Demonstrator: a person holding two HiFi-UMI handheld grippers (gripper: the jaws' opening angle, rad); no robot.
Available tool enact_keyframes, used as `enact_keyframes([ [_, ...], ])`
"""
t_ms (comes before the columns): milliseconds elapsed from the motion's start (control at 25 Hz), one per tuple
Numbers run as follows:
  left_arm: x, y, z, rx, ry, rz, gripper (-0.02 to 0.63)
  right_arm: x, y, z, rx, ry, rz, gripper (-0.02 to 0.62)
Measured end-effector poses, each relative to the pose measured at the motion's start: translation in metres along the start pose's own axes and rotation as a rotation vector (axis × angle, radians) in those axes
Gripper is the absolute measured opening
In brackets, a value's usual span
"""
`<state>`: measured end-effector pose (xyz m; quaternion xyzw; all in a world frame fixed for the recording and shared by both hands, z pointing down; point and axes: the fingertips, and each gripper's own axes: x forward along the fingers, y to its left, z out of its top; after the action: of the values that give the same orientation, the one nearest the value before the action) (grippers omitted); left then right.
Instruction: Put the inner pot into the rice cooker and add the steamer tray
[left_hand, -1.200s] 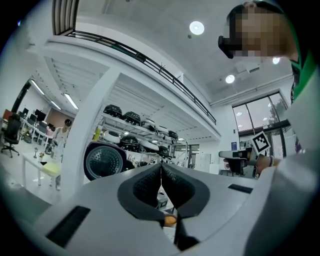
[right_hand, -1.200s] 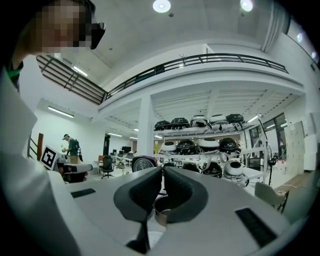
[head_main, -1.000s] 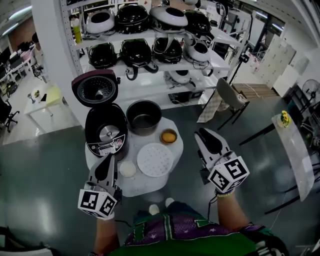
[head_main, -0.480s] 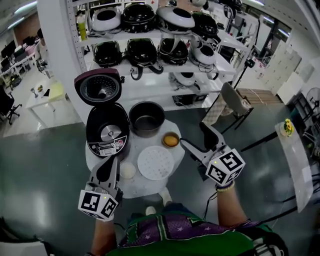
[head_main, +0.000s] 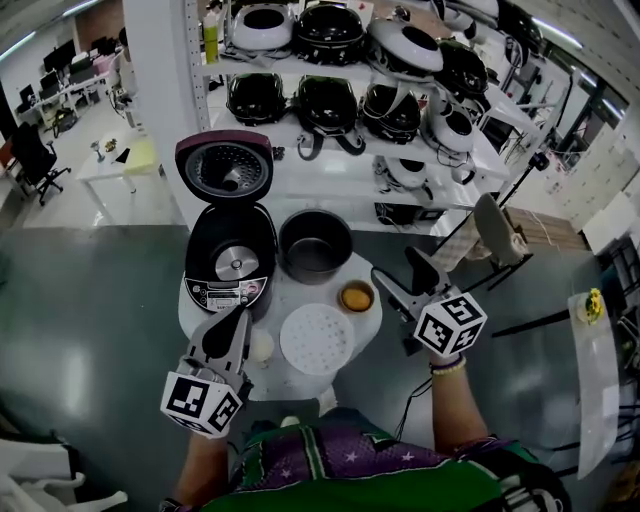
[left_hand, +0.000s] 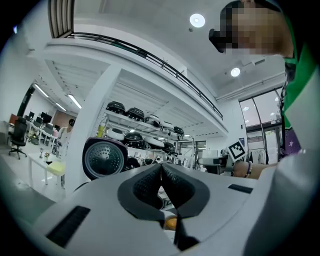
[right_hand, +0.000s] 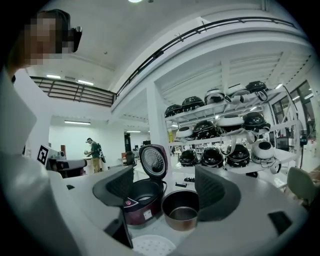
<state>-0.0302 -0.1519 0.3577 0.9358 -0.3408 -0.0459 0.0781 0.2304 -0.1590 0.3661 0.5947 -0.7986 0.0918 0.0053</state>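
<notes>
The dark red rice cooker stands on the round white table with its lid up. Right of it stands the dark inner pot, empty. The white perforated steamer tray lies flat in front. My right gripper hovers off the table's right edge; its jaws have just been opening and are open with nothing between them. In the right gripper view the pot and cooker show ahead between the jaws. My left gripper is shut and empty near the table's front left.
A small bowl with something orange sits right of the tray, and a small white cup left of it. Behind the table, white shelves carry several rice cookers. A folding chair stands at the right.
The right gripper's jaws opened wide and it moved left, closer to the table edge. The left gripper shifted a little forward and stayed shut.
</notes>
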Motion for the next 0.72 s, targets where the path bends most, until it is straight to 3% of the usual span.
enact_keyframes([
  [400, 0.031, 0.000, -0.007, 0.010, -0.002, 0.106, 0.023, 0.065, -0.068, -0.042, 0.012, 0.122, 0.070, 0.370],
  [600, 0.048, 0.000, -0.014, 0.006, 0.020, 0.154, 0.023, 0.100, -0.092, -0.070, 0.112, 0.182, 0.137, 0.361],
  [720, 0.057, 0.003, -0.016, 0.008, 0.025, 0.180, 0.023, 0.120, -0.108, -0.087, 0.086, 0.230, 0.143, 0.360],
])
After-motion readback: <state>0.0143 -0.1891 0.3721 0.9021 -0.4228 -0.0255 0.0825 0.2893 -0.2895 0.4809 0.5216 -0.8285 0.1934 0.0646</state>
